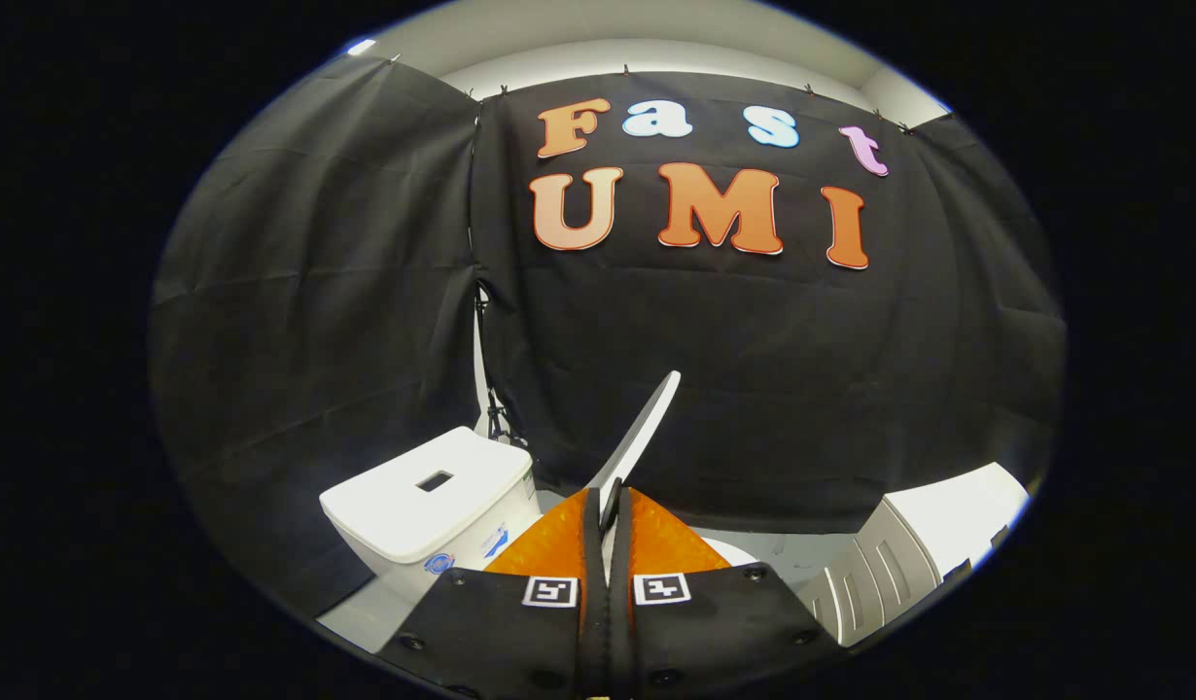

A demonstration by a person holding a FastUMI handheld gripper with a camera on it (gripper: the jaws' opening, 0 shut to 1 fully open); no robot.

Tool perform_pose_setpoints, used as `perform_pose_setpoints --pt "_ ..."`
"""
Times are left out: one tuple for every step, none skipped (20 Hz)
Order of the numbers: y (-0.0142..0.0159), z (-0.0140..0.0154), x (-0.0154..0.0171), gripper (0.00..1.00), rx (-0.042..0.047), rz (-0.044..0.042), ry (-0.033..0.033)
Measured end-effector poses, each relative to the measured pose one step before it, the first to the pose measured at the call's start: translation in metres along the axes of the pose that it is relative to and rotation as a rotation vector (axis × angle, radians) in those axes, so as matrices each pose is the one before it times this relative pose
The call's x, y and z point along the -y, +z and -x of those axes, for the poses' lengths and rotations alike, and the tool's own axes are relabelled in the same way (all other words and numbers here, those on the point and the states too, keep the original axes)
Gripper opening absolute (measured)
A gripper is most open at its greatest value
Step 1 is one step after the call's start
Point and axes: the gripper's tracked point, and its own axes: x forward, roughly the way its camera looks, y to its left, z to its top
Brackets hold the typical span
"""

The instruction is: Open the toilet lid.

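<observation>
Now, your claw is pinched almost fully together, and both fingers press on the edge of the toilet lid, one on each side of it. The lid is seen edge-on: a thin pale blade that rises from between your fingertips and leans away toward one o'clock, standing against the black cloth wall. It is lifted and tilted, not lying flat. How far up it stands you cannot judge from this angle, because only its rim is visible.

At ten o'clock from your fingers, just beyond them, sits the white cistern, with a dark rectangular flush button set in its top and a small blue sticker on its front face. It is close to the claw but not touching it. Behind the cistern, a dark stand or cable runs up along the seam where two cloth panels meet.

At three o'clock, well apart from the lid, there is a white ribbed object; what it is, you cannot tell. A sliver of pale surface peeks out just ahead of your right finger, probably the seat or bowl below.
</observation>
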Motion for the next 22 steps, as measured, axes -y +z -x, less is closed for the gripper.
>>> perform_pose_setpoints --pt "0.00474 -0.00115 -0.00893 0.08 0.00109 0.00893 0.00914" --pt "0.00395 -0.00093 -0.00862 0.08 0.00171 0.00362 0.0088" --pt "0.00317 -0.00221 -0.008 0.08 -0.00115 0.00685 0.00943" --pt "0.00342 -0.00203 -0.0097 0.08 0.00162 0.00589 0.01304" --pt "0.00477 -0.00182 -0.01081 0.08 0.00521 0.00459 0.01209" --pt "0.00396 -0.00174 -0.0105 0.08 0.00491 0.00939 0.01067" --pt "0.00398 -0.00296 -0.00834 0.08 0.00381 0.00553 0.01065" --pt "0.00287 -0.00384 -0.00867 0.08 0.00306 0.00254 0.01076" --pt "0.00255 -0.00322 -0.00771 0.08 0.00295 -0.00188 0.01213" --pt "0.00178 -0.00242 -0.0071 0.08 0.00128 -0.00756 0.01079" --pt "0.00161 -0.00289 -0.0054 0.08 -0.00029 0.00158 0.00809" --pt "0.00135 -0.00217 -0.00683 0.08 0.00001 0.00577 0.00822" --pt "0.00177 -0.0026 -0.00741 0.08 0.00178 0.00714 0.0081" --pt "0.00069 -0.0016 -0.00766 0.08 0.00299 0.00822 0.00763" --pt "0.00222 -0.00233 -0.00599 0.08 0.00164 0.00849 0.00363" --pt "0.00026 -0.00195 -0.00588 0.08 0.00141 0.00862 0.00203" --pt "0.00075 -0.00141 -0.00562 0.08 0.00175 0.00344 0.0025" --pt "0.00067 -0.00234 -0.0069 0.08 0.00013 -0.00289 0.00348" --pt "-0.00012 -0.00169 -0.00678 0.08 -0.00159 -0.00647 0.00549" --pt "0.00056 -0.00271 -0.00599 0.08 -0.00272 -0.00715 0.00592" --pt "0.00023 -0.00288 -0.00614 0.08 -0.00254 -0.00333 0.00752" --pt "0.00085 -0.00444 -0.00612 0.08 -0.00283 -0.0011 0.00751"
